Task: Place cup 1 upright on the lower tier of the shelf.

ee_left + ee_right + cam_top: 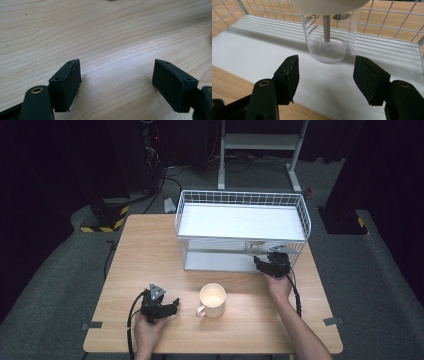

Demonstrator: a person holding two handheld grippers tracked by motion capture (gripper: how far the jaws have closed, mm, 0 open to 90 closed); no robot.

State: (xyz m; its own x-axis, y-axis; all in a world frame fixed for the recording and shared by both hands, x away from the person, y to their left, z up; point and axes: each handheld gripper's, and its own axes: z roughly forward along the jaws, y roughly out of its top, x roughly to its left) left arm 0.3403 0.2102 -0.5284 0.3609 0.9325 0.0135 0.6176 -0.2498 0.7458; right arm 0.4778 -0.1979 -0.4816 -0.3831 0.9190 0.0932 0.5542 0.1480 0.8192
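Right gripper [325,72], jaws parted and empty, sits at lower frame just short of the clear glass jar with a cream lid [329,32] standing on the white wire rack's lower shelf [257,50]; a careless brush could tip it.

The right gripper [325,75] has its two black jaws spread apart, with nothing between them. Just beyond the jaws stands a clear glass jar [329,37], upright on the white shelf floor [262,47] of a white wire rack [387,20]. The jar is not touched by either jaw. It carries dark printed lettering on its left side and wears a pale lid [329,3] across its top. A thin pale stick [326,27] hangs down inside it, ending above the bottom. Wire mesh walls stand on the far side and the left. Light wooden table [232,80] shows at near left, below the shelf edge.
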